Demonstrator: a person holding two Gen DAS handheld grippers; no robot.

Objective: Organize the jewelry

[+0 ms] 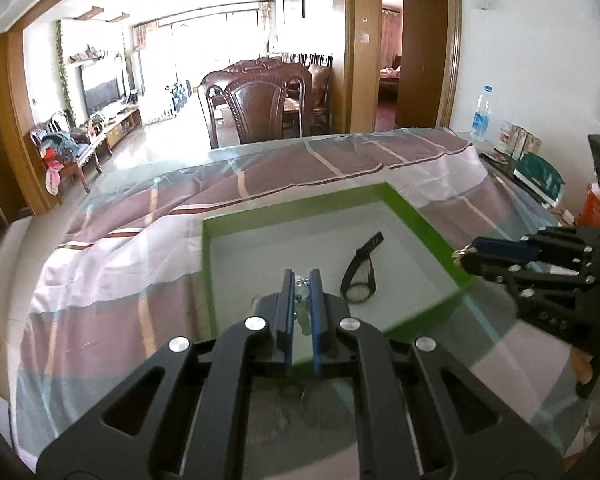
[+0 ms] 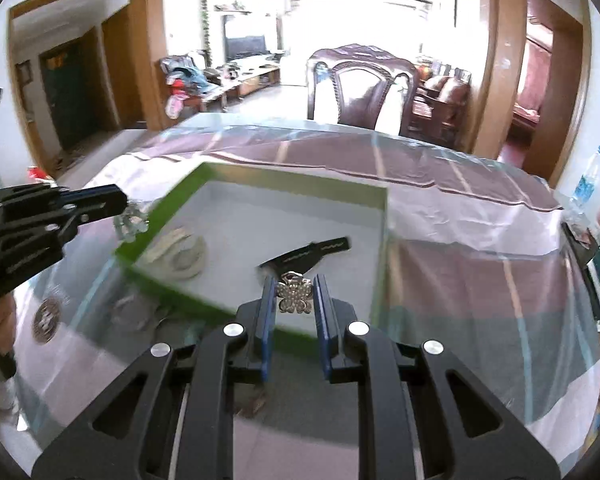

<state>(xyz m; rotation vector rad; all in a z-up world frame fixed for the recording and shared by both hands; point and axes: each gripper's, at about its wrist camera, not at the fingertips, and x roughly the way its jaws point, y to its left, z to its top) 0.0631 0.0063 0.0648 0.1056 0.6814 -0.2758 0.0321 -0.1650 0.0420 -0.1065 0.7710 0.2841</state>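
Silver clover-shaped brooch (image 2: 295,298) pinched in right gripper (image 2: 295,300) at lower centre, left gripper (image 1: 302,292) clamped on pale glittery trinket (image 1: 302,294), shallow green-rimmed white tray (image 2: 284,178) beyond, black wristwatch (image 1: 360,276) inside, white bangle (image 2: 180,258) at tray's left.

We see daylight flooding in from the far windows (image 1: 220,36), which blow out to white in both views. Glare streaks the glass tabletop (image 1: 500,320). The green box (image 2: 284,184) smears with motion blur along its near rim. The fisheye bends the door frames, and the corners go black.
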